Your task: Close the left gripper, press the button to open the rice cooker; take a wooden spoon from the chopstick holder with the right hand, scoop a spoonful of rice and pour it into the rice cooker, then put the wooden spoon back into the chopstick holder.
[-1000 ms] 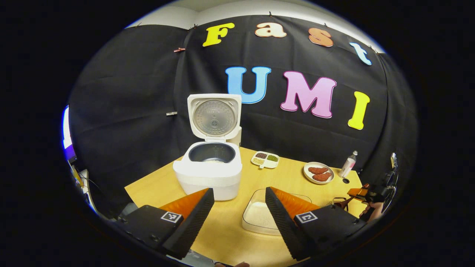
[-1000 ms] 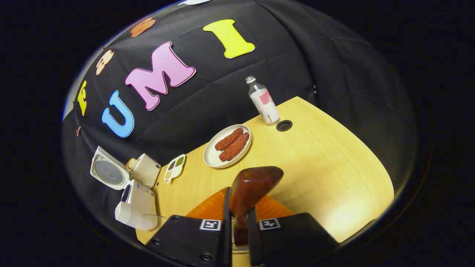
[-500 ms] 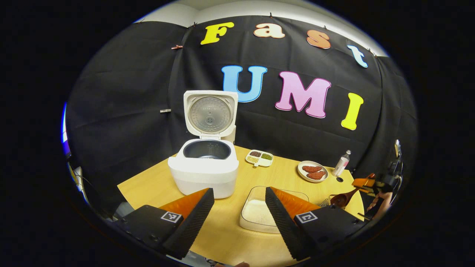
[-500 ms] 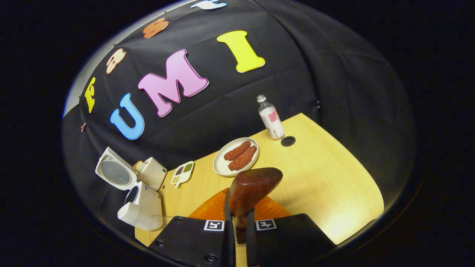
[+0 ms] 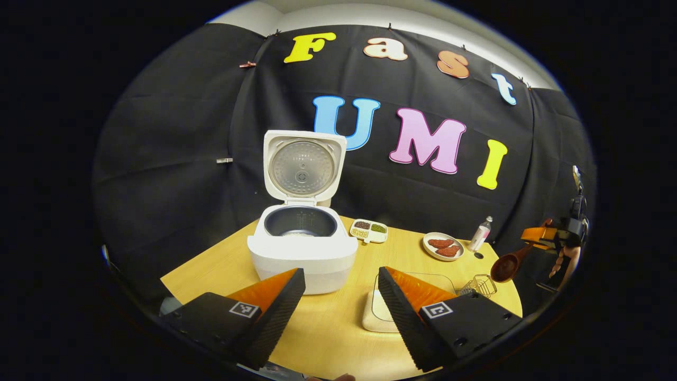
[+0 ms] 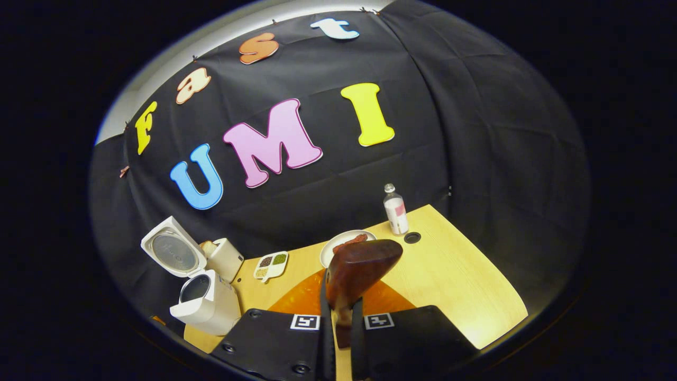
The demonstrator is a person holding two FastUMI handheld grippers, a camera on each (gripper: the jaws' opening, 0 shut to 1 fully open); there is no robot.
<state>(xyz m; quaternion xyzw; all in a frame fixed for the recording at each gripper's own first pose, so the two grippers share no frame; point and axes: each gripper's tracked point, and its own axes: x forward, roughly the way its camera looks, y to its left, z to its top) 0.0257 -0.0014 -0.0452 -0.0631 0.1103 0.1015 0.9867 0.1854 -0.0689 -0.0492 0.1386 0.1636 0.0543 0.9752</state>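
Observation:
The white rice cooker stands open on the wooden table, its lid upright. My left gripper hovers open in front of it, holding nothing. A clear tray of rice lies partly hidden behind one of its fingers. At the far right, my right gripper holds the wooden spoon in the air above the wire chopstick holder. In the right gripper view my right gripper is shut on the spoon's handle, with the bowl sticking up. The cooker sits low on the left there.
A divided dish of beans, a plate of reddish food and a small bottle stand along the table's back. A small white appliance sits behind the cooker. A hand holds the right gripper.
My right gripper has risen with the spoon, from beside the chopstick holder to well above it. The left gripper stayed open and shifted slightly.

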